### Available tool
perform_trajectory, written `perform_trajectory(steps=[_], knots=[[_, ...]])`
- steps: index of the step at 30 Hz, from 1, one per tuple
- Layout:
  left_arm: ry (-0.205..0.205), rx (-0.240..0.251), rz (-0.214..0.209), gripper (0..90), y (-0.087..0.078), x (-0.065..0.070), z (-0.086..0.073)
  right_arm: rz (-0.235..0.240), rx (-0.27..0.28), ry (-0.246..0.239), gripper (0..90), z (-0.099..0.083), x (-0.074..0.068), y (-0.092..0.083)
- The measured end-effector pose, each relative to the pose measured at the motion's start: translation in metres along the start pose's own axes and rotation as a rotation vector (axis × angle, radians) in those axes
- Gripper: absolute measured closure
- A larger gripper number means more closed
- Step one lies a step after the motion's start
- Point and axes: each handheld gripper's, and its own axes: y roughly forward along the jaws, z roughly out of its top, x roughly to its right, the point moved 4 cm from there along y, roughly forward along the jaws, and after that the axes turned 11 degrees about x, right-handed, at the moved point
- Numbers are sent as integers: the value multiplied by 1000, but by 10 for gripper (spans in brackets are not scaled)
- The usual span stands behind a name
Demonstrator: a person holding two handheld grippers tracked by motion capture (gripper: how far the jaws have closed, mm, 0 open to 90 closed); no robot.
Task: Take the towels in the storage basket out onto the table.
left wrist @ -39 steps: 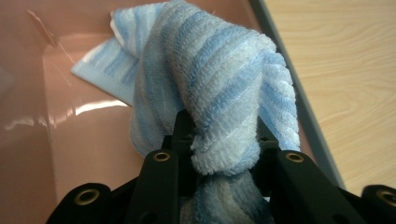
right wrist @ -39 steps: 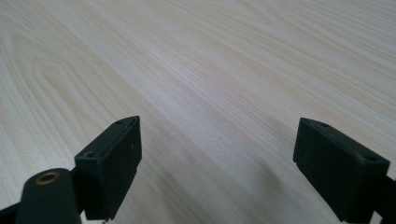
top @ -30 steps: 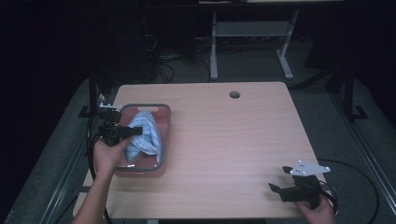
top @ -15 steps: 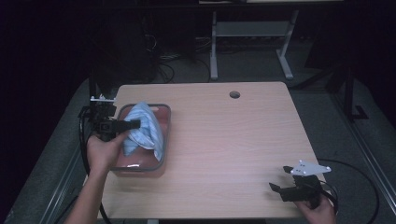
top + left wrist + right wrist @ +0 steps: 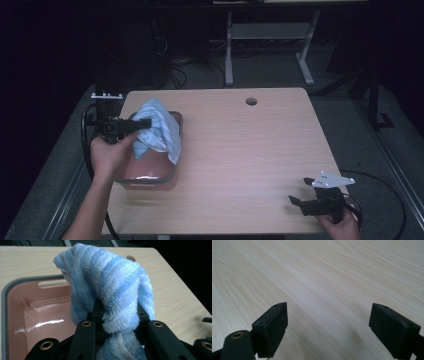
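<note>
A blue-and-white striped towel is clamped between the fingers of the left gripper and hangs above the pink tub at the bench's left side. The right gripper is held low over the near right corner, fingers wide apart with nothing between them.

A pale wooden table stands on grey floor in a dark room, a white-legged frame behind.
</note>
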Motion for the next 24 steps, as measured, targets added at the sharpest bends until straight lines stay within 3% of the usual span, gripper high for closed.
perform_trajectory(steps=[12, 24], knots=[[32, 0, -25, 700, 0, 18, 14, 0, 0, -1, 148, -1, 1, 1], [41, -9, -70, 699, 19, 38, 18, -2, -1, 2, 148, 0, 2, 0]])
